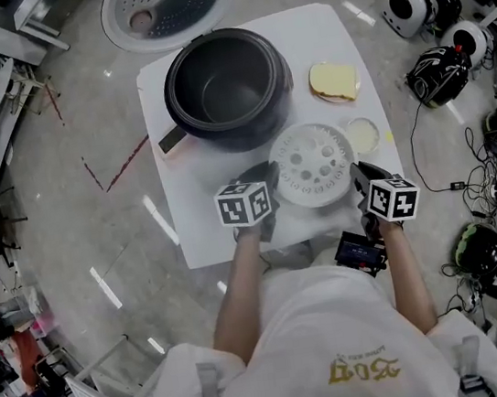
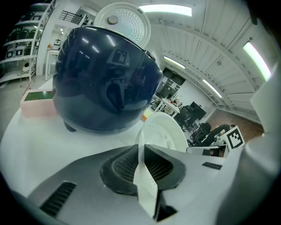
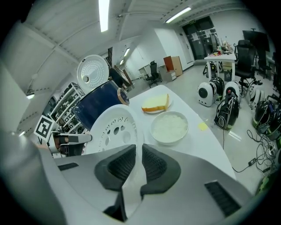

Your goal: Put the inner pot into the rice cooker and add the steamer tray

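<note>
White steamer tray (image 1: pixel 315 164) near table (image 1: pixel 198 217) edge

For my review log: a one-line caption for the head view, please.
Head view: left gripper and right gripper clamp the steamer tray by its rim near the open rice cooker.

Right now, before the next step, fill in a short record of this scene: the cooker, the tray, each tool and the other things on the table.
rice cooker: dark, on the far side of the table
lid: open
steamer tray: white, perforated, nearer the person than the cooker
left tool: shut on the tray's left rim
right tool: shut on the tray's right rim
bowl: white contents, right of the tray
yellow slice: right of the cooker
</note>
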{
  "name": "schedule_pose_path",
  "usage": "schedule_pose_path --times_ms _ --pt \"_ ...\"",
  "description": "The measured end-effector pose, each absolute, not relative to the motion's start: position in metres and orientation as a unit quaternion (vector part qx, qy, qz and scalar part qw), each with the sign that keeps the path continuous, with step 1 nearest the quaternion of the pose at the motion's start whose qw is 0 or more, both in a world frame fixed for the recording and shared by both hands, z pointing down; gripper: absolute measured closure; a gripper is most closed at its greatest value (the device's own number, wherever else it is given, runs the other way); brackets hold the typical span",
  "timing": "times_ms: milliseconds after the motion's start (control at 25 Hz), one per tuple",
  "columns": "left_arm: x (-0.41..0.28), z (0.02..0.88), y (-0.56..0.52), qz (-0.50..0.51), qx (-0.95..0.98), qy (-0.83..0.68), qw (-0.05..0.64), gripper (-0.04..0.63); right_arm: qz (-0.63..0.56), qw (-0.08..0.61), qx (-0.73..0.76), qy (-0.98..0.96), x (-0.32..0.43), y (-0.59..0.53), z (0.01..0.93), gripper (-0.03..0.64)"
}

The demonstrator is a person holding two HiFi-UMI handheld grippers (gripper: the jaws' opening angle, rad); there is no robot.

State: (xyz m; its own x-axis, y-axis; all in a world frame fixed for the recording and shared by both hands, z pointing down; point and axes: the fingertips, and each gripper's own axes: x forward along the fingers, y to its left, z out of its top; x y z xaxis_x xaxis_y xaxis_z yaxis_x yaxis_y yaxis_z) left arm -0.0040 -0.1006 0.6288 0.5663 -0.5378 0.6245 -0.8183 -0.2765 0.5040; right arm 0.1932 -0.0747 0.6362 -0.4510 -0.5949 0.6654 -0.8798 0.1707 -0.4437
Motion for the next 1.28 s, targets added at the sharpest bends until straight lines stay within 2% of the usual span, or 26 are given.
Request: schedule_pose_path --times_ms 520,1280 --pt "0.014 0.575 -0.114 0.136 0.818 -0.417 0.373 0.540 0.379 0.133 0.519 -0.755 0.211 -0.088 0.596 0.561" --pt "0.003 0.491 -0.136 0.055 0.845 -0.411 0.337 0.543 0.320 0.081 0.512 -0.793 0.204 -0.125 0.500 0.571"
